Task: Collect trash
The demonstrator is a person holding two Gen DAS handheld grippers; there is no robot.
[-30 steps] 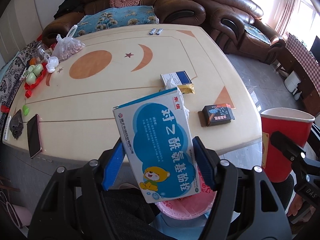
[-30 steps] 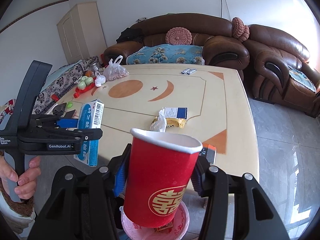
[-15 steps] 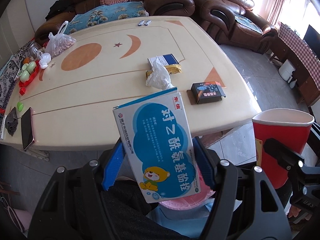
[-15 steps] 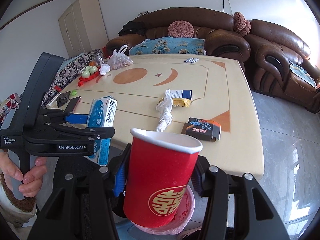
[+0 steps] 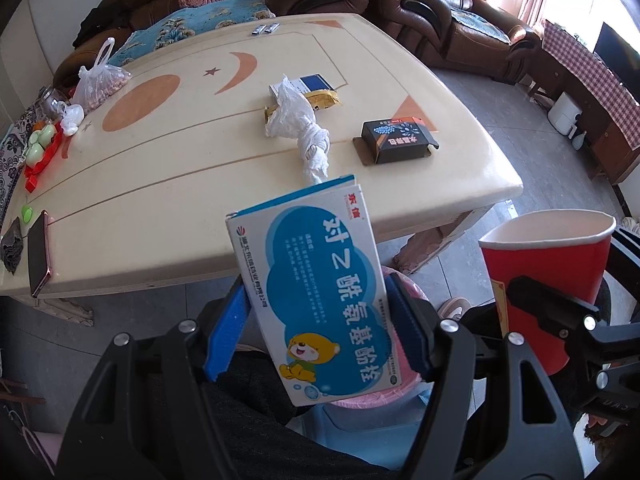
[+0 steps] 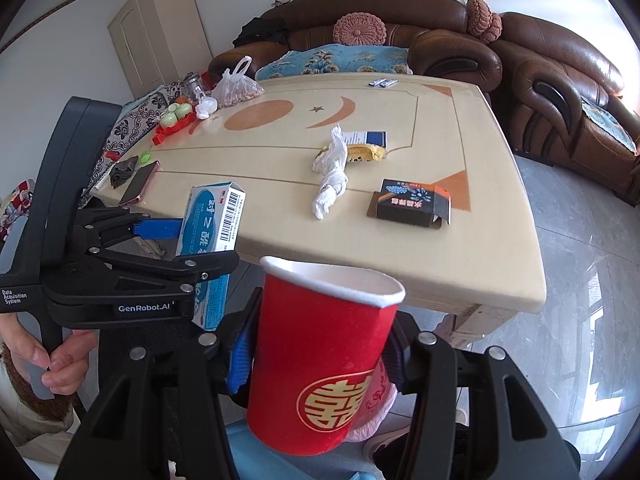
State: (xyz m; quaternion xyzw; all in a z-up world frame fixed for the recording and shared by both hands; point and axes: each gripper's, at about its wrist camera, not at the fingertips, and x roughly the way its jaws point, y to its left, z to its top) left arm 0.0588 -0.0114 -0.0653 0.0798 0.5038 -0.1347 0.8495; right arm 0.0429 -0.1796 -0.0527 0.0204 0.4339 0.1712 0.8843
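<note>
Left gripper [image 5: 318, 328]: clamped on a blue and white medicine box [image 5: 310, 284], its blue pads pressing the box's two long sides; the box stands nearly upright, tilted a little, held off the near edge of the table [image 5: 168, 200]. From the right wrist view the same box [image 6: 214, 220] shows its barcode side.
Right gripper [image 6: 320, 354]: clamped on a red paper cup [image 6: 324, 364], upright, white inside, with a gold emblem on its front; it is held below and in front of the table's near edge. From the left wrist view the cup [image 5: 548, 264] sits to the right of the medicine box, apart from it.
Pink bin liner [image 6: 372, 404]: just below and behind the cup; in the left wrist view a pink rim [image 5: 404, 388] shows under the medicine box.
Table trash: a twisted white plastic bag [image 6: 332, 176] lies near the middle; a yellow wrapper [image 6: 366, 154] and a blue and white box [image 6: 368, 138] lie just behind it; an open black carton [image 6: 412, 202] lies to its right, near the orange triangle.
Far left of table: a phone [image 6: 140, 182], a bag of nuts [image 6: 236, 88], green cups on a red tray [image 6: 176, 114].
Person's hand [image 6: 52, 364]: wrapped around the left gripper's handle.
Background: brown leather sofa [image 6: 560, 92] behind the table.
</note>
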